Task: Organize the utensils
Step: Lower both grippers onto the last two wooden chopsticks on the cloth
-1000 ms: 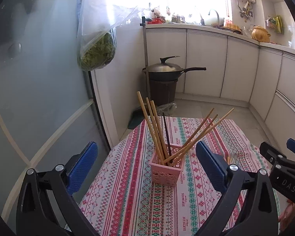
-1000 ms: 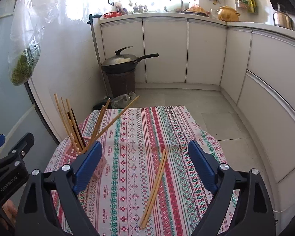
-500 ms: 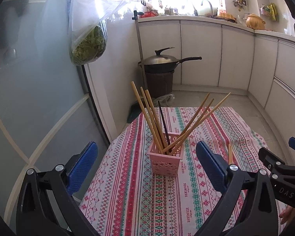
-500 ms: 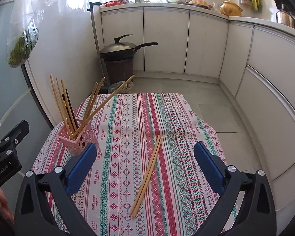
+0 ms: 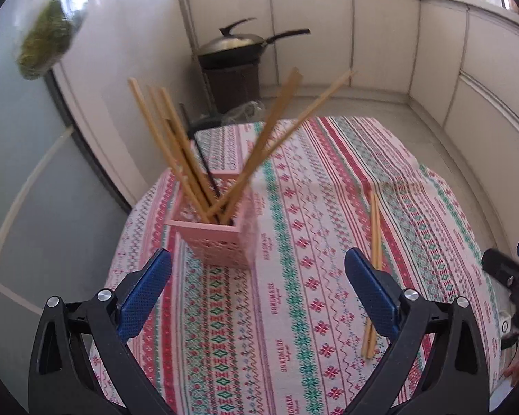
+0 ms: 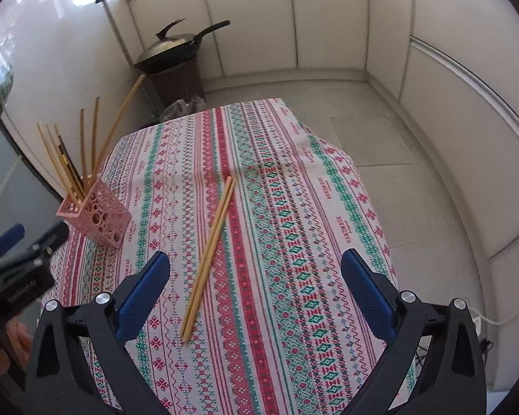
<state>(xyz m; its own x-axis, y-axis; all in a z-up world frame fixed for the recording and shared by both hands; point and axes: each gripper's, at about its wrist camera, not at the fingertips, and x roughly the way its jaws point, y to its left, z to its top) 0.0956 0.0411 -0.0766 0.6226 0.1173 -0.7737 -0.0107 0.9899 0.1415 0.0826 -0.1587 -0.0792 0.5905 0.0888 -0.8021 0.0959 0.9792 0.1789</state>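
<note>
A pink perforated holder (image 5: 218,238) stands on the patterned tablecloth (image 5: 294,311) with several wooden chopsticks and one dark one upright in it; it also shows in the right wrist view (image 6: 95,216). A pair of wooden chopsticks (image 6: 209,256) lies flat on the cloth, also in the left wrist view (image 5: 373,263). My left gripper (image 5: 257,290) is open and empty, just short of the holder. My right gripper (image 6: 256,294) is open and empty, above the near end of the loose pair.
A lidded wok (image 5: 235,43) sits on a dark bin beyond the table's far edge. White cabinets (image 6: 328,17) run along the back and right. A glass door (image 5: 27,190) is at the left, with a hanging bag of greens (image 5: 45,45).
Both grippers have moved forward and tilted down toward the table. The holder and the loose pair now appear closer. Nothing was grasped.
</note>
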